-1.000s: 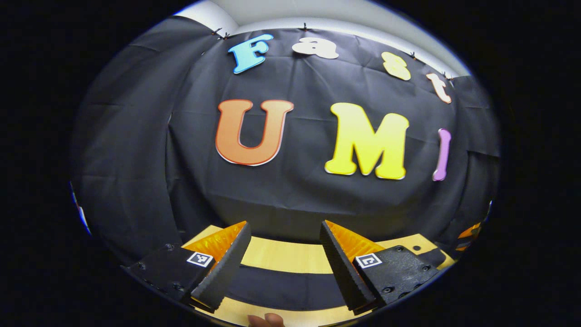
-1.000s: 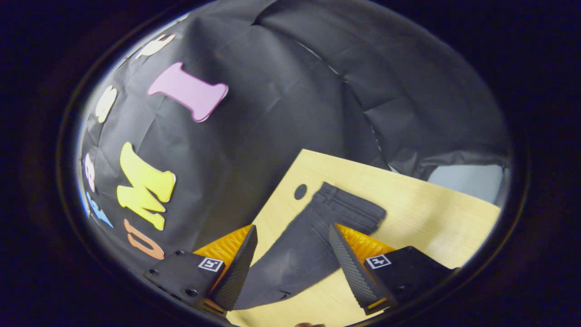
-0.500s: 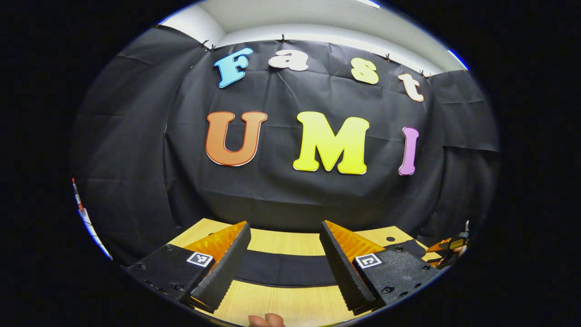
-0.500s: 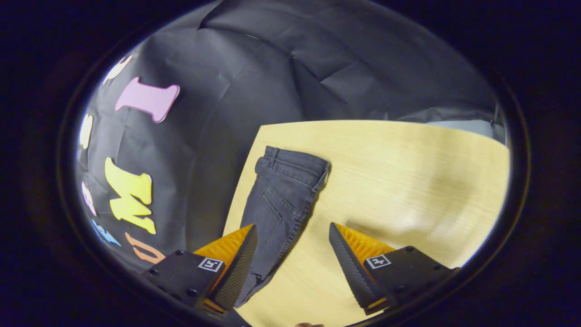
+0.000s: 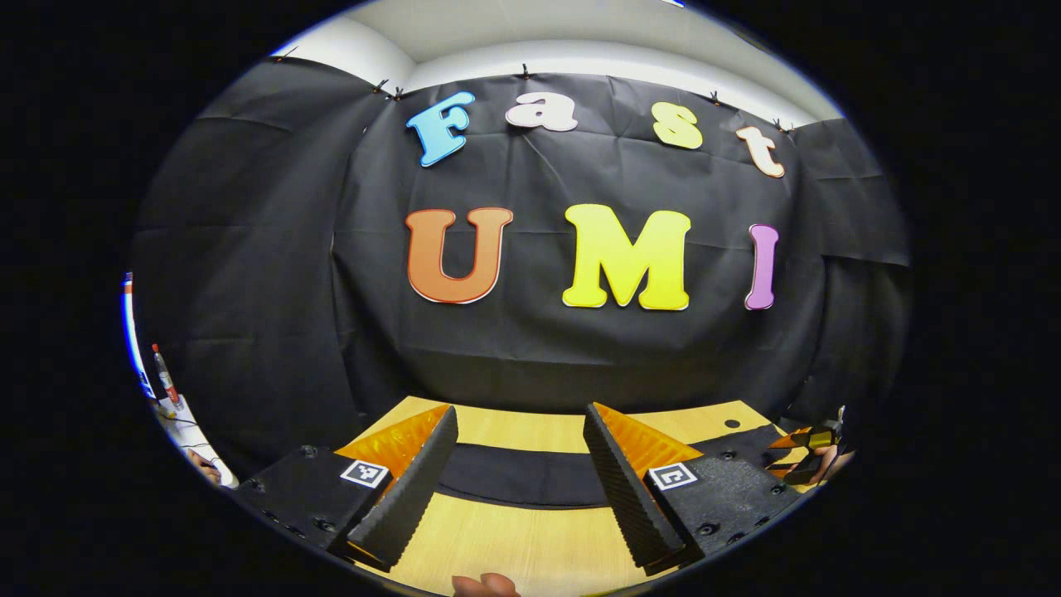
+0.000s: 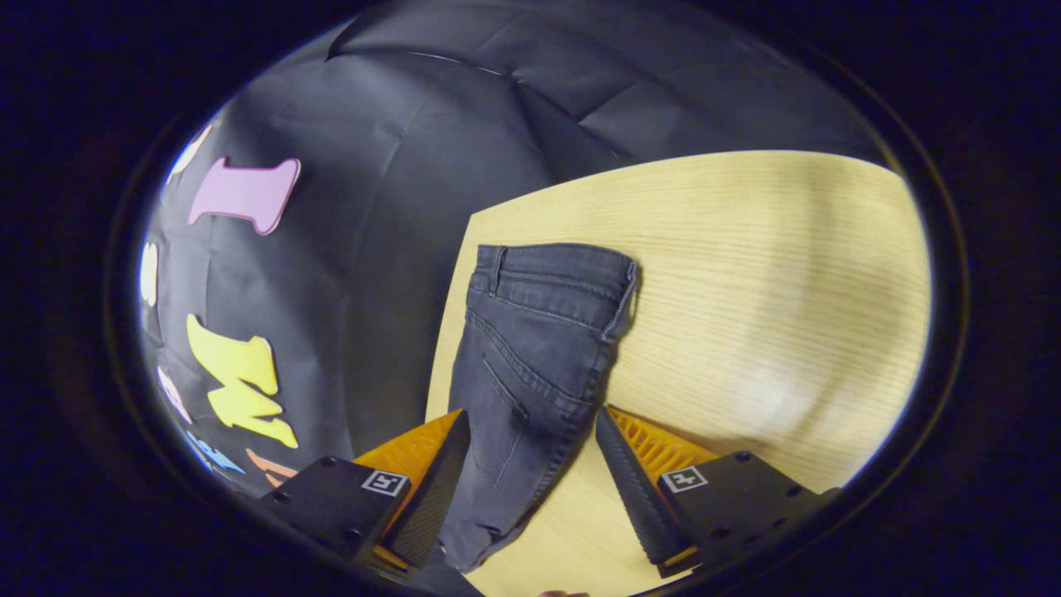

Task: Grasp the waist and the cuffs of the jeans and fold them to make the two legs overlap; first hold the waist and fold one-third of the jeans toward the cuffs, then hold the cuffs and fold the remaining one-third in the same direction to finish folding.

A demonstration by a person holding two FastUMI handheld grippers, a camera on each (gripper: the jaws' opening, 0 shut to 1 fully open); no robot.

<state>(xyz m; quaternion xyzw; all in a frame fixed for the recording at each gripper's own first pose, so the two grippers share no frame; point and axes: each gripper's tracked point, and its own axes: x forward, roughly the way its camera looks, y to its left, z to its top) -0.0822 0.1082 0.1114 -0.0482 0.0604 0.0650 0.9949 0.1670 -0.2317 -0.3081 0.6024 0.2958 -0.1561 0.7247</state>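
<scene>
The jeans [image 6: 530, 365] lie flat on the pale wooden counter [image 6: 771, 274], stretched along the counter edge that runs beside the black cloth wall [image 6: 398, 207]. In the right gripper view the waist [image 6: 551, 265] lies near the far corner of the counter, waistband seams and a back pocket showing, and the dark denim runs from there back toward the camera. The right gripper [image 6: 530, 481] hovers over the garment with its fingers spread wide and holding nothing; the denim passes between them, the hip edge of the jeans close by the inner face of the right-hand finger [image 6: 634, 497]. Whether either finger touches the cloth cannot be told.

In the left gripper view the jeans [image 5: 522, 477] appear as a long dark band across the counter [image 5: 514, 539], between the camera and the counter's far edge. The left gripper [image 5: 518, 481] is held level, above the near part of the counter, with its fingers wide apart and empty. At the right rim of that view, over the counter's right end, the other gripper [image 5: 808, 452] and the hand holding it can be made out. A fingertip of the person [image 5: 485, 584] shows at the bottom rim
</scene>
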